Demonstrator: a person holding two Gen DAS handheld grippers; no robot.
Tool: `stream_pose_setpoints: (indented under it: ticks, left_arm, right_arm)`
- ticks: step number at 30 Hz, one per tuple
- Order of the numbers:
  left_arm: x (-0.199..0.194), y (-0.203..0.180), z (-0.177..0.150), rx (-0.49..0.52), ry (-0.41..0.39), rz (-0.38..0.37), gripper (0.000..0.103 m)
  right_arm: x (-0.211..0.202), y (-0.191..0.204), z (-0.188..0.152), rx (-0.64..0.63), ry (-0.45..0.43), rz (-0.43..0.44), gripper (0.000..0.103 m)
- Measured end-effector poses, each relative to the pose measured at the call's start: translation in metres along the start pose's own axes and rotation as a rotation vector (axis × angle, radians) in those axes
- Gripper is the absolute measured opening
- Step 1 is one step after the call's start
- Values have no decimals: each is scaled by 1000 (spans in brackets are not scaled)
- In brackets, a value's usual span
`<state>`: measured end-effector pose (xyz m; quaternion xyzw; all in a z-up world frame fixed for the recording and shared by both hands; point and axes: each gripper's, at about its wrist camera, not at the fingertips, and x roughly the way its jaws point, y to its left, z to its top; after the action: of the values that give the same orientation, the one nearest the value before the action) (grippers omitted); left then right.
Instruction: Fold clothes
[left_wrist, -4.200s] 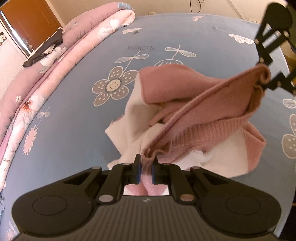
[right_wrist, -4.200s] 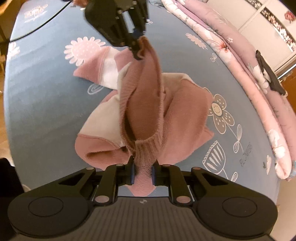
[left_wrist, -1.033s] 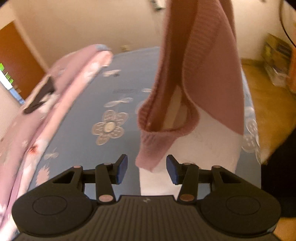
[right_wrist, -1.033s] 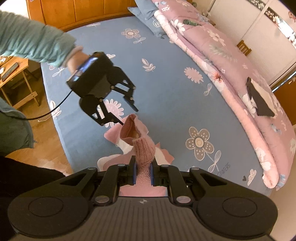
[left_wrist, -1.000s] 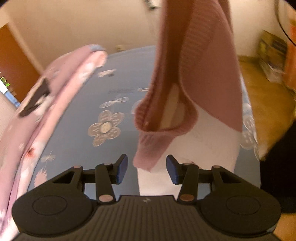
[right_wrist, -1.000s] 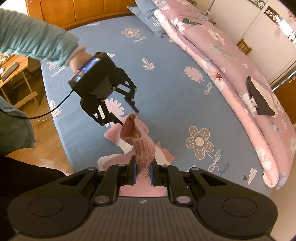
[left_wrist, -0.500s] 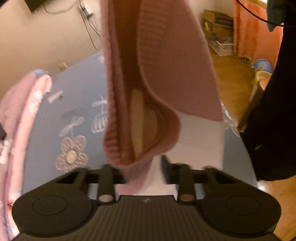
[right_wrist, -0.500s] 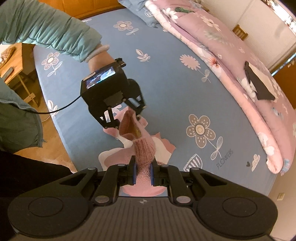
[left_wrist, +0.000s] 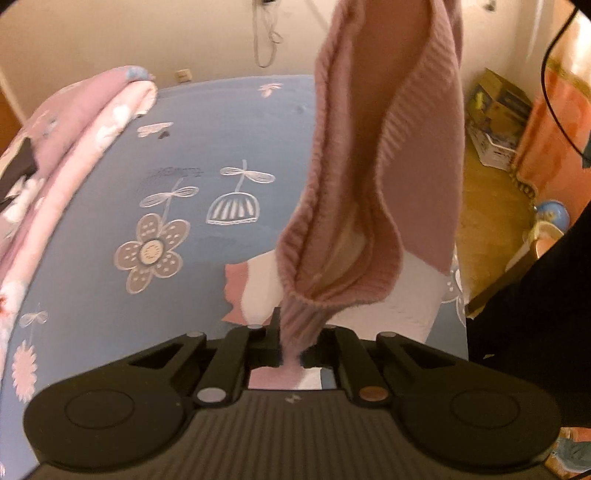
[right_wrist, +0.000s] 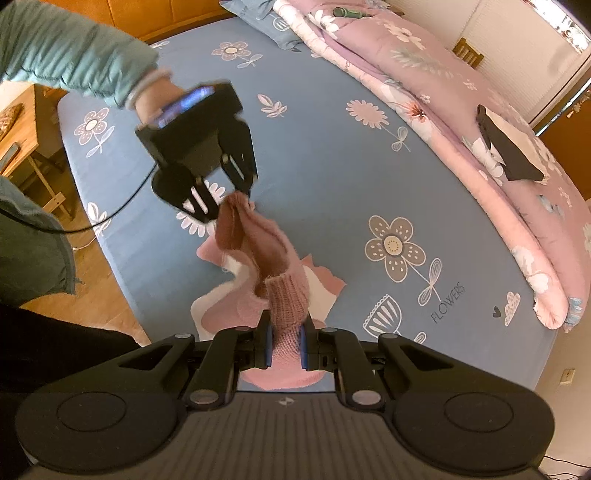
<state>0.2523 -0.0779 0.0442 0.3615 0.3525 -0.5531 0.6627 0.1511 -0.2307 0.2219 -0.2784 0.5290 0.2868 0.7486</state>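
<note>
Sweater was ribbed pink knit, fuzzy, with white fleecy panels. Right gripper was matt black plastic with ridged housing. Ahead of it, bedsheet was smooth matt blue printed cloth.

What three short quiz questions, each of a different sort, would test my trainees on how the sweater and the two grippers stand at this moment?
1. True or false: the pink sweater lies fully flat on the blue bedsheet.
2. Multiple choice: what does the right gripper hold? A) the ribbed edge of the sweater B) the pink quilt C) nothing
3. Fill in: the left gripper is closed on the sweater's ribbed ____.

Key
1. False: both grippers hold it up and only its lower part rests on the sheet.
2. A
3. edge (its ribbed knit band sits between the fingers).
</note>
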Motion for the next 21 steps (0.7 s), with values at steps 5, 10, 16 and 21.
stream_pose_setpoints:
  ticks: [5,10,16,21]
  left_arm:
    - [-40,-3,-1,-45,13,47,5]
    - [-78,-15,2,-82,27,94,5]
    - [-108,-30,11,-108,35,163,5]
    - [-134,-42,17,-119,40,224,5]
  right_arm:
    - [-7,0,-7,-12,-20,8,16]
    - [-18,4,-9,-50,-47,11,16]
    - [-35,10,-10,-86,-106,-2,16]
    - [-46,15,-12,-106,-140,-11,16]
